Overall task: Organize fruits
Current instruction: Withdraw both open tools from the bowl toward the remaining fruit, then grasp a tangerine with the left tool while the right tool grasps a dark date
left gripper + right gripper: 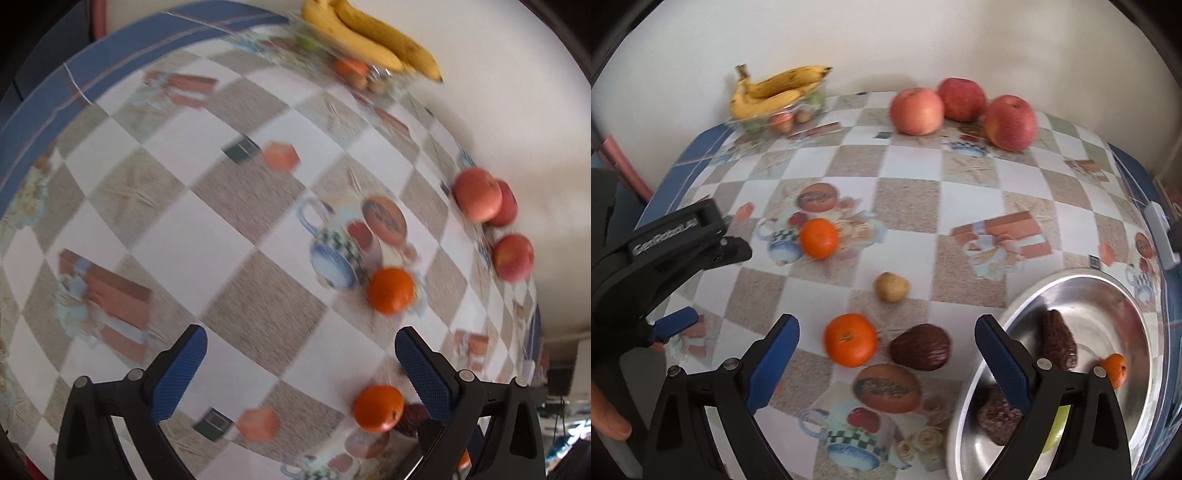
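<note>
Both grippers hang over the desk (pixel 908 206) with fingers spread and nothing between them. The right gripper (pixel 886 343) faces an orange (pixel 850 339) and a brown fruit (pixel 919 352) lying just beside each other; a steel bowl (pixel 1108 295) to its right holds dark fruits and a small orange. The left gripper (pixel 301 356) shows blurred; a second orange (pixel 390 290) lies ahead of it. Three apples (pixel 916 110) and bananas (pixel 775 92) sit by the wall
</note>
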A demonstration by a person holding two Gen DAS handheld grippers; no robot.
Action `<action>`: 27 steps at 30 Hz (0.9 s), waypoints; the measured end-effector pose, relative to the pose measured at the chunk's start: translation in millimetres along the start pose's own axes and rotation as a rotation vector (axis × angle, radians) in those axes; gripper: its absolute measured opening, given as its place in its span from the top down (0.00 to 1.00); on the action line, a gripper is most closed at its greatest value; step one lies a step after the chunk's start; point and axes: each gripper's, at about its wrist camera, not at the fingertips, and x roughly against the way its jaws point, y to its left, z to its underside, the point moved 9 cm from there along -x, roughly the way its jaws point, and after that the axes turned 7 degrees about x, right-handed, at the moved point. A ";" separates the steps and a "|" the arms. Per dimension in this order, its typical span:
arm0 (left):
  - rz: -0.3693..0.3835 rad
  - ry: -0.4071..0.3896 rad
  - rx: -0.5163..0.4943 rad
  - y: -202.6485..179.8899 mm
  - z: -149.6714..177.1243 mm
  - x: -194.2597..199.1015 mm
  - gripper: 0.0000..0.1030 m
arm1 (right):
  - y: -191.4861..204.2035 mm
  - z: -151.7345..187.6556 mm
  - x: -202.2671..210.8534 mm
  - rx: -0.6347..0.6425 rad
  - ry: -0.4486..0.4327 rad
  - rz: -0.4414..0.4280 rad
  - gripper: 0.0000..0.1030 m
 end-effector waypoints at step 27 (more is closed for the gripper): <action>0.111 0.192 -0.100 -41.3 69.3 -14.8 0.41 | -18.5 22.7 -22.4 -0.064 0.085 -0.026 0.63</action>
